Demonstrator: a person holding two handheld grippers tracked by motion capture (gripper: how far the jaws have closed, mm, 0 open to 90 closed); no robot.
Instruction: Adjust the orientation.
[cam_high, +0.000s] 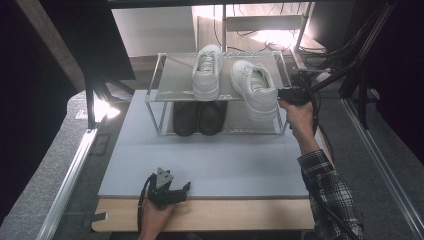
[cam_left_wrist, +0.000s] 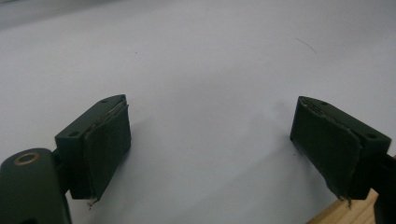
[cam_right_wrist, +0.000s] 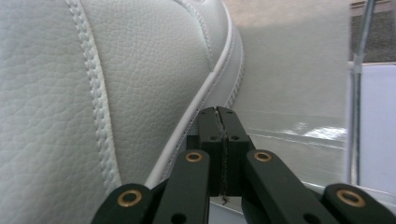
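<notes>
Two white sneakers stand on the top shelf of a small rack (cam_high: 172, 82): one at the middle (cam_high: 207, 70), one at the right (cam_high: 255, 87). My right gripper (cam_high: 286, 94) is at the right sneaker's outer side, near its heel. In the right gripper view its jaws (cam_right_wrist: 218, 112) are shut with nothing between the pads, their tips right beside the sneaker's (cam_right_wrist: 116, 70) sole edge above the shelf (cam_right_wrist: 289, 93). My left gripper (cam_high: 184, 191) rests at the mat's front edge, open and empty (cam_left_wrist: 212, 103).
A pair of black shoes (cam_high: 198, 117) sits on the rack's lower shelf. The rack stands at the back of a grey mat (cam_high: 200, 160) on a wooden table (cam_high: 225, 215). Black frame bars and cables (cam_high: 350, 60) crowd the right rear. A lamp (cam_high: 102, 107) glares at the left.
</notes>
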